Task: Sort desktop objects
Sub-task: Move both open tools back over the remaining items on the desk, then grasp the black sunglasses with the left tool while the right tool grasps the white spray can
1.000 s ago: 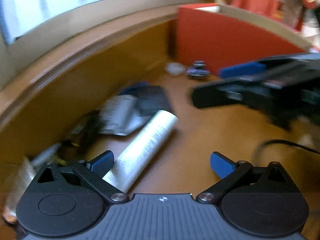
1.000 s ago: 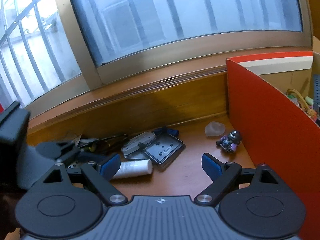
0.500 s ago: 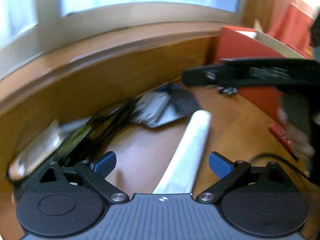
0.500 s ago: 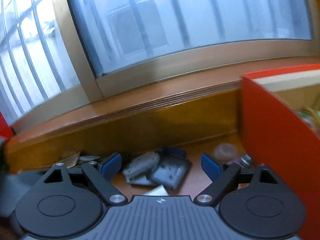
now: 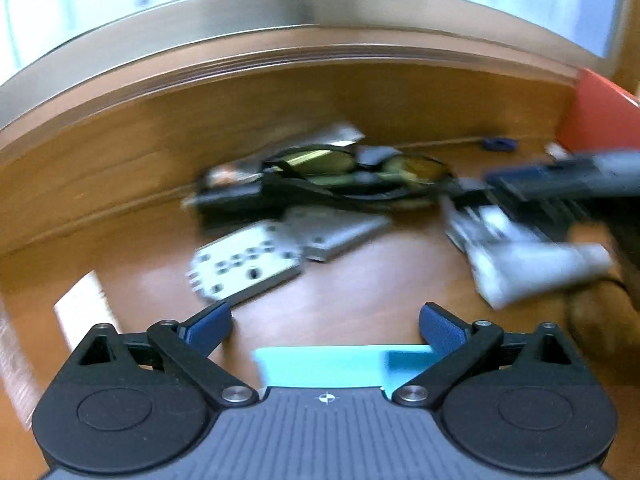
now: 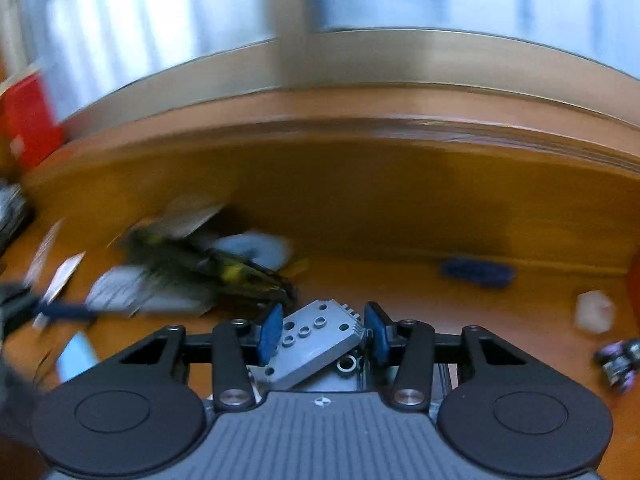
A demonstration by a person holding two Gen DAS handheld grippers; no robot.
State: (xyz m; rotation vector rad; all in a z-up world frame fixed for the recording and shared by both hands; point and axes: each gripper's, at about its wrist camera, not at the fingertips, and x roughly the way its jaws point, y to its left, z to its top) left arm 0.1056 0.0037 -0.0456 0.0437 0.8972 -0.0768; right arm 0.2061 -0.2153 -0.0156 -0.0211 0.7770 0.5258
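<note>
While the plate (image 6: 316, 344) is clamped, the lift is begun.
The right gripper's (image 6: 323, 334) jaws, just closed on it, are kept tight; the left gripper (image 5: 325, 326), spread wide and empty, is held clear above the desk (image 5: 360, 280).

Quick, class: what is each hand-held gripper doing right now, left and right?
Left hand-held gripper: open, holding nothing.
Right hand-held gripper: jaws have just been closing, now shut on a grey plastic plate.

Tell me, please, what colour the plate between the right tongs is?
Grey plate, clearest in the right wrist view.
</note>
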